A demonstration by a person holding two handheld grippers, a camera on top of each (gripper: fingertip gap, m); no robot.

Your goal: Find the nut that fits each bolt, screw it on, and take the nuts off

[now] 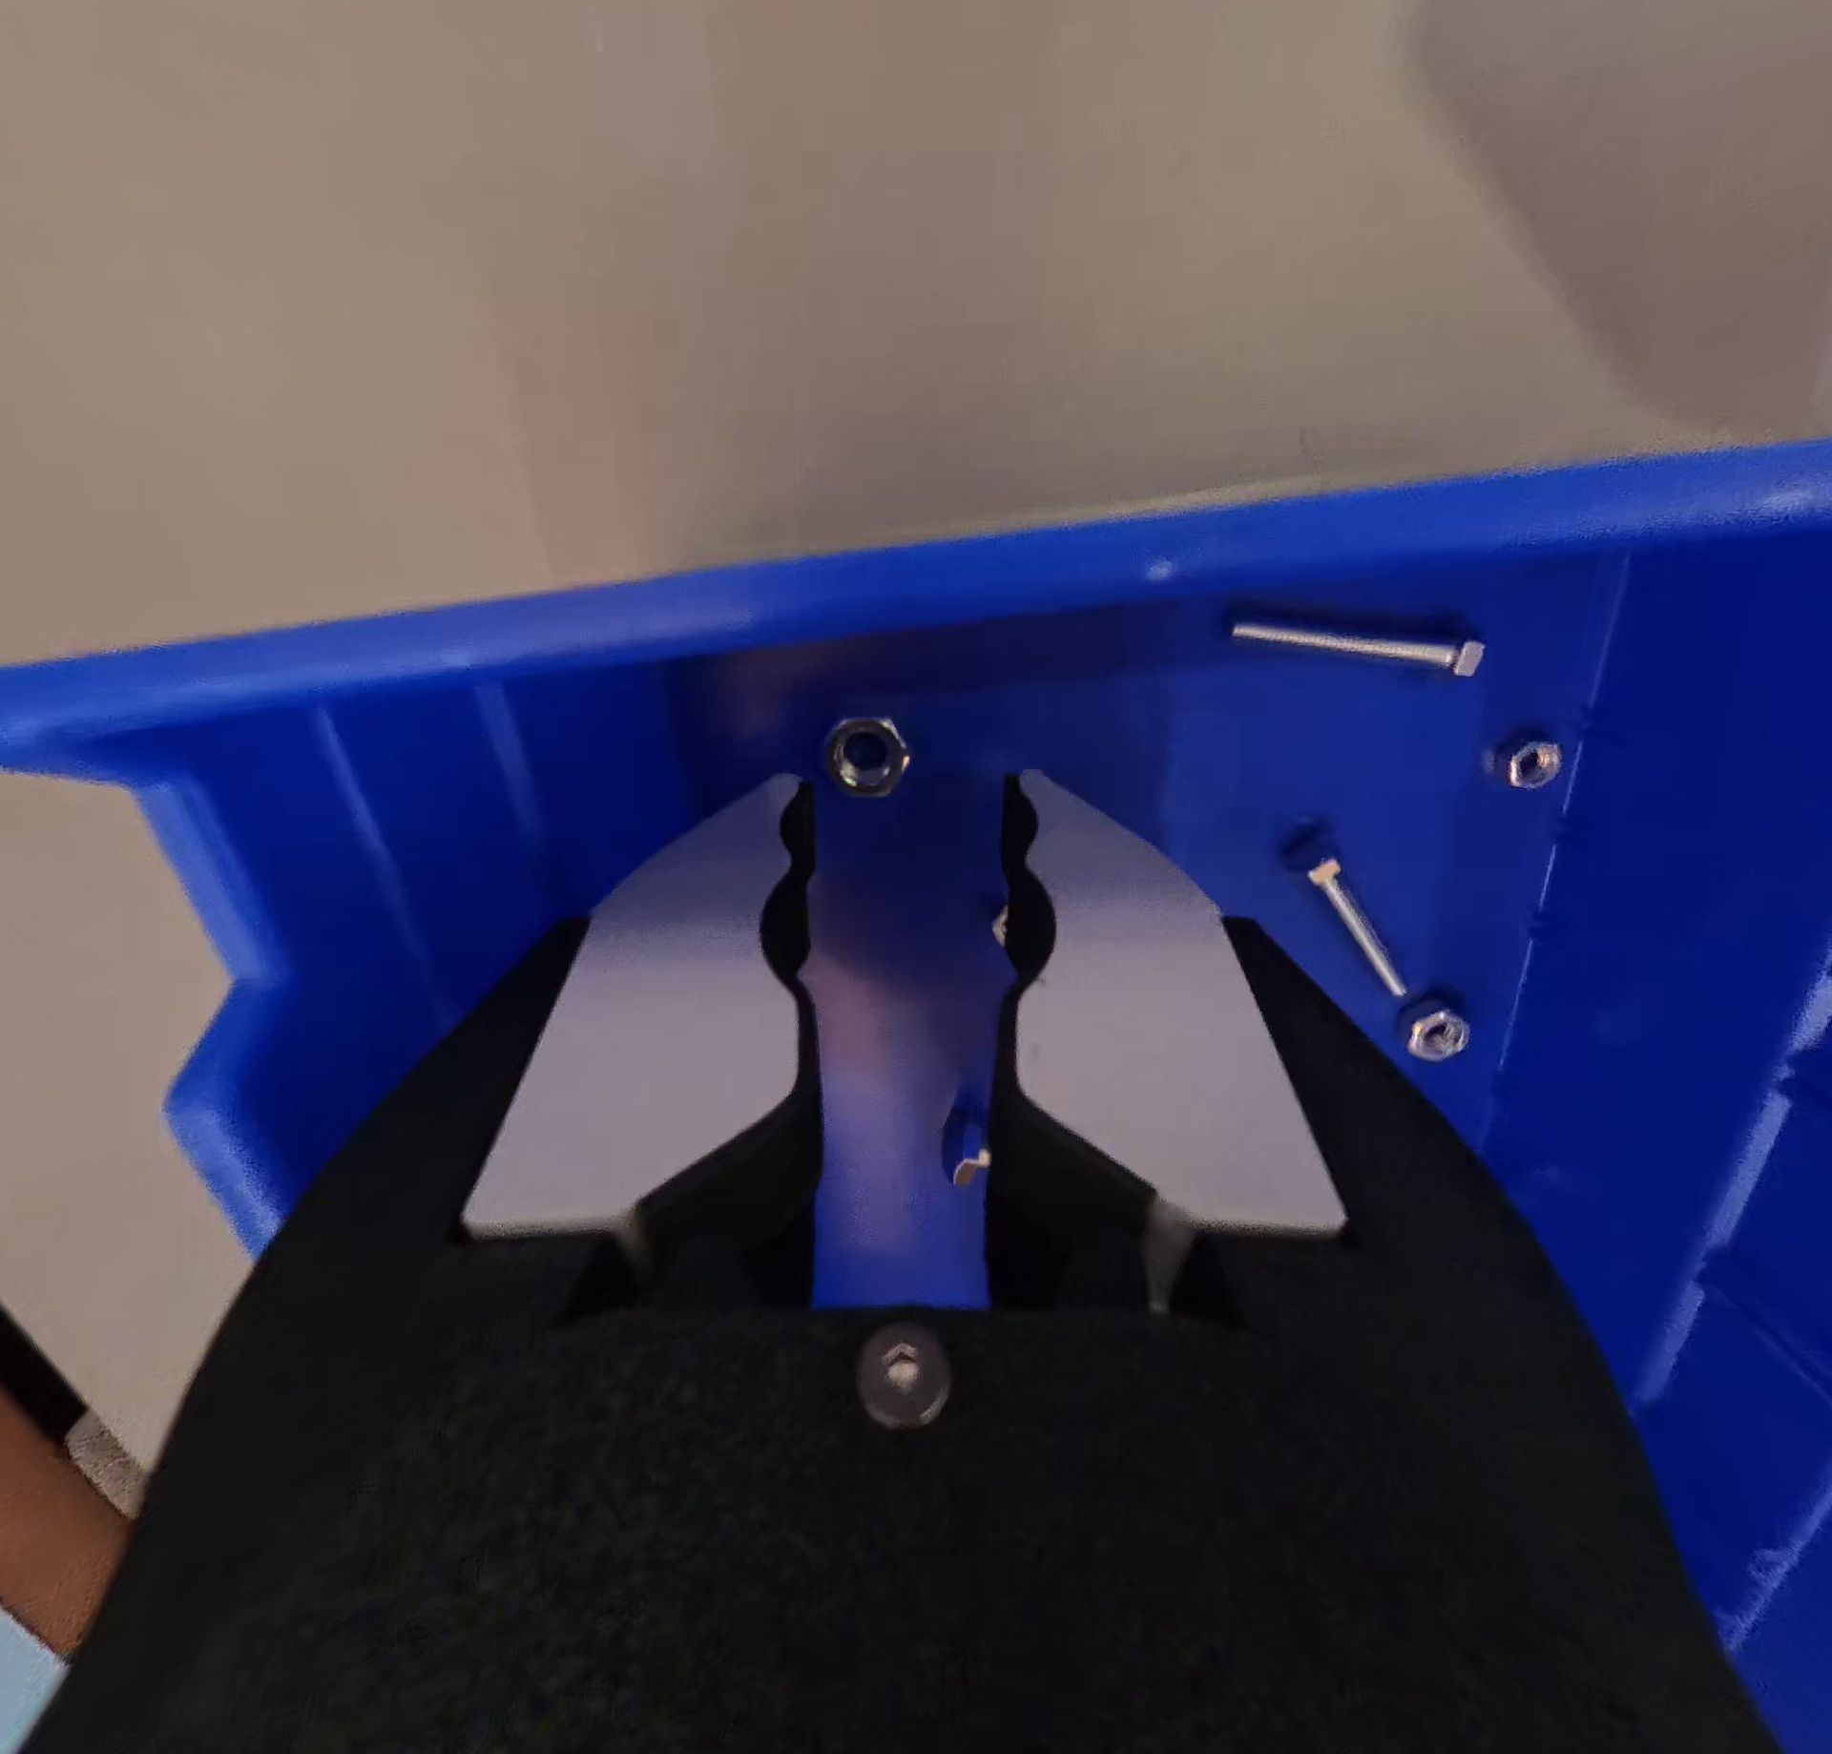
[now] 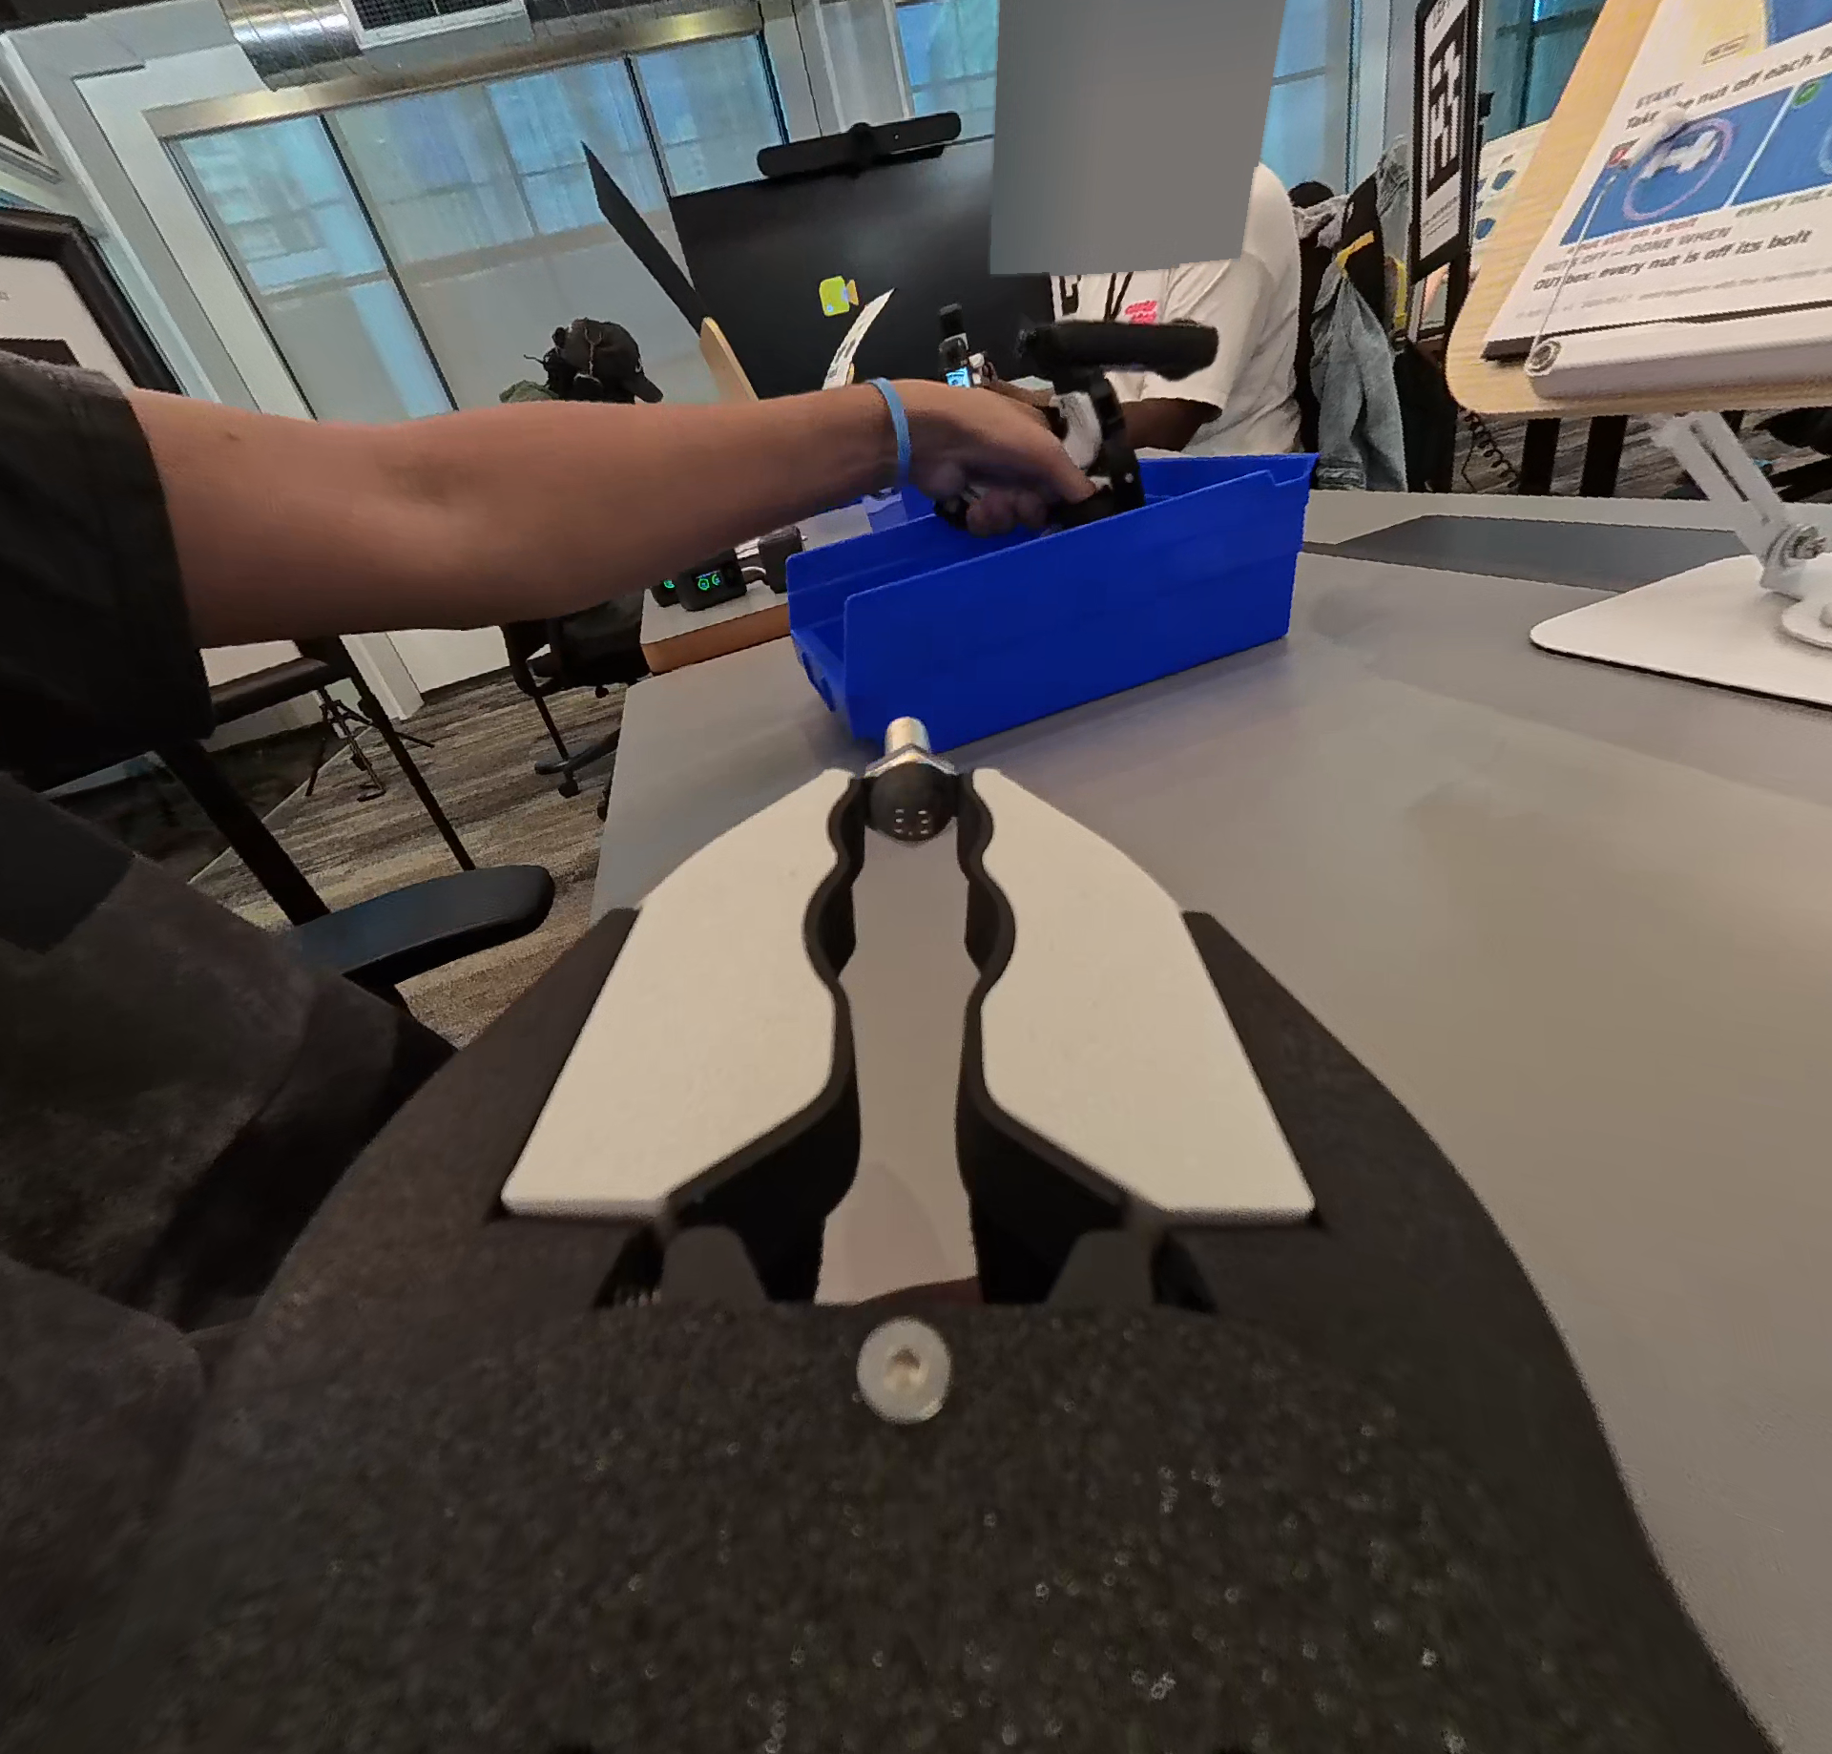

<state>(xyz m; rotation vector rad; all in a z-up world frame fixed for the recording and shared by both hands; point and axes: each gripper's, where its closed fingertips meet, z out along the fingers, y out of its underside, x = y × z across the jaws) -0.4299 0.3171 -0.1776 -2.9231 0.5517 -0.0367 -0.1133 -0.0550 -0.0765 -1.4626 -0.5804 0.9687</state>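
Note:
In the left wrist view my left gripper (image 1: 907,794) is open and empty, reaching down into a blue bin (image 1: 496,774). A large steel nut (image 1: 867,757) lies on the bin floor just beyond the fingertips, nearer the left one. To the right lie a long bolt (image 1: 1358,644), a thinner bolt (image 1: 1358,928) and two small nuts (image 1: 1532,763) (image 1: 1437,1030). A small bolt (image 1: 967,1146) is half hidden by the right finger. In the right wrist view my right gripper (image 2: 910,799) is shut on a large bolt (image 2: 910,784), holding it by its head above the grey table (image 2: 1388,913).
The blue bin (image 2: 1041,616) stands on the table ahead of the right gripper, with the left gripper (image 2: 1100,477) and a hand inside it. An instruction sheet on a stand (image 2: 1685,219) with a white base (image 2: 1685,636) is at the right. The table's left edge drops to a chair armrest (image 2: 436,908). One gripper's finger ends stand about 50 cm off the other's.

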